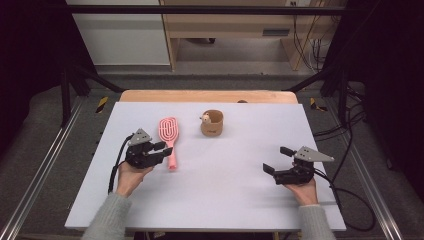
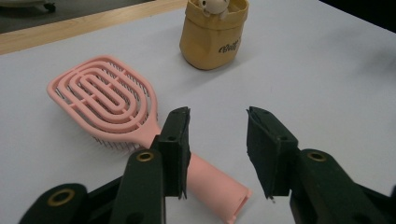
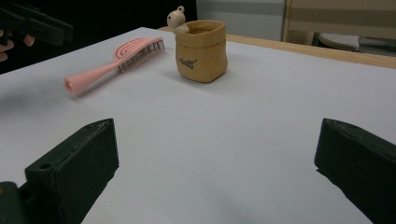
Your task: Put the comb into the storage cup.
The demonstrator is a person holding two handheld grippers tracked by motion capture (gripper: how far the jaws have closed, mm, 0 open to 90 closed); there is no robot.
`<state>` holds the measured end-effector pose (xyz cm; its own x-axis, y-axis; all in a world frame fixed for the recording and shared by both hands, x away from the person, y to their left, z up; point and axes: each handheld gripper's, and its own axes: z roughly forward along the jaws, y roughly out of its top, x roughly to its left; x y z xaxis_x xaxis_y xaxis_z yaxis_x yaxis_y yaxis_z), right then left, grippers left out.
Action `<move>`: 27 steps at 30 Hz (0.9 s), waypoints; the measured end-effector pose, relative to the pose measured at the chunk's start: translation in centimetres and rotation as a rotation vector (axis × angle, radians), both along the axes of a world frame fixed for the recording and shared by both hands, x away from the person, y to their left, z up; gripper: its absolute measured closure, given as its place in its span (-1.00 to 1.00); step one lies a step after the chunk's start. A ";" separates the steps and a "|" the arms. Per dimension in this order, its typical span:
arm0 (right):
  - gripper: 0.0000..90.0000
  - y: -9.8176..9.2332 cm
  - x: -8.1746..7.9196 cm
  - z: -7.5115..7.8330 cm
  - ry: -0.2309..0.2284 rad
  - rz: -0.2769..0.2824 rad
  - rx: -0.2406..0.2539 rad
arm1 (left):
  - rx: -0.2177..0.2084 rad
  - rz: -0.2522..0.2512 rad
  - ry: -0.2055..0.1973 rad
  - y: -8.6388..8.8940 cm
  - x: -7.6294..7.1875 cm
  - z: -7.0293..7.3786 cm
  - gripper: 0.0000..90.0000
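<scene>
A pink vented hairbrush (image 1: pixel 169 131) lies on the white table top (image 1: pixel 225 190), head toward the back and handle toward the person. My left gripper (image 1: pixel 164 151) hovers at the handle end. In the left gripper view its jaws (image 2: pixel 217 114) stand apart; the brush handle (image 2: pixel 212 179) passes under the left jaw and ends low in the gap, with no pad pressing on it. A tan fabric pouch (image 1: pixel 212 125) stands upright behind the middle, with a small bear figure (image 1: pixel 205 118) peeking over its rim. My right gripper (image 1: pixel 274 158) rests wide open at the right, holding nothing.
A wooden strip (image 1: pixel 200 96) runs along the table's far edge. Metal frame rails (image 1: pixel 45 165) flank the table, and cables (image 1: pixel 350 190) trail off to the right. Bare white surface (image 3: pixel 219 121) stretches between the right gripper and the pouch (image 3: pixel 201 46).
</scene>
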<state>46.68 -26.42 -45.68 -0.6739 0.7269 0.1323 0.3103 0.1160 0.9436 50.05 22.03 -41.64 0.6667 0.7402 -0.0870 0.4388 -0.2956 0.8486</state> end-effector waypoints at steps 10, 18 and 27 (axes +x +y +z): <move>-0.99 0.0 0.0 0.0 -0.001 0.001 0.000 | 0.037 -0.010 0.018 -0.8 0.4 -0.4 0.63; -0.99 0.0 0.0 0.0 -0.001 0.000 -0.001 | 0.067 -0.018 0.036 -1.4 0.7 -1.0 0.86; -0.99 0.0 0.0 0.0 -0.001 0.000 -0.001 | 0.087 -0.035 0.059 -2.0 1.1 -1.5 0.99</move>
